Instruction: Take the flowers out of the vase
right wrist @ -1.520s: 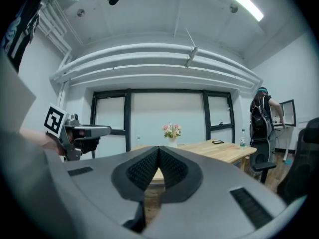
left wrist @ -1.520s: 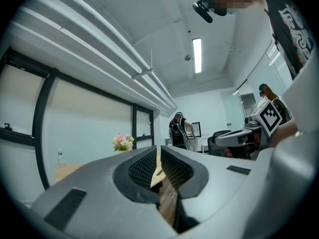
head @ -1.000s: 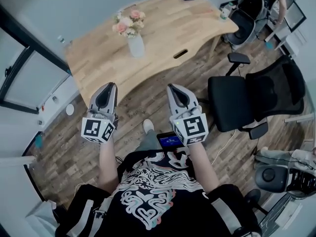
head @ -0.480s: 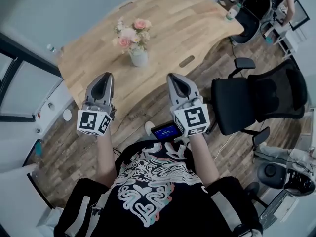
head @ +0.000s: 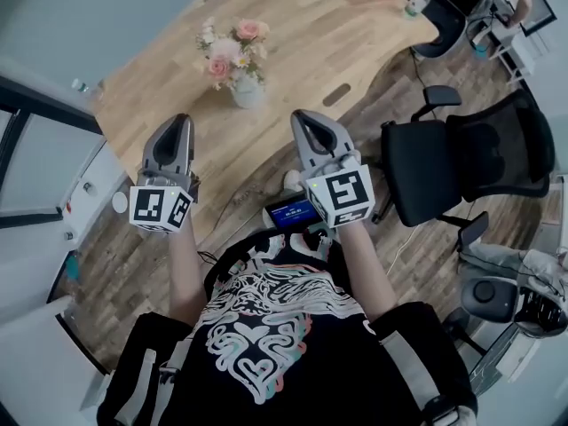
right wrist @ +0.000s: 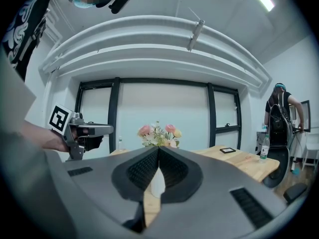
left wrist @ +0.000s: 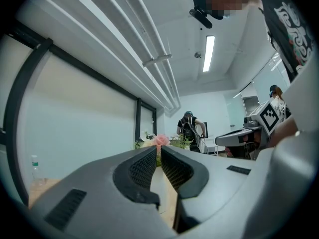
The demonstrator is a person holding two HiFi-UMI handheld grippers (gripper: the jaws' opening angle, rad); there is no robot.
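Hovering short of flowers [head: 229, 51] in vase [head: 248, 94]: left hand-held gripper [head: 180, 121], right hand-held gripper [head: 302, 116] both closed, empty.

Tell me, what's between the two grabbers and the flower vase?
Nothing but bare wooden table. The head view shows it between the left gripper, the right gripper and the vase.

- A light wooden table [head: 302, 51] is standing on a plank floor [head: 115, 264].
- A black office chair [head: 461, 162] is sitting beside the table's curved edge.
- A bottle [right wrist: 264, 147] is standing at the table's far corner.
- A small dark frame [right wrist: 228, 150] is lying flat near it.
- A person in dark clothes [right wrist: 280, 108] is standing beyond the table.
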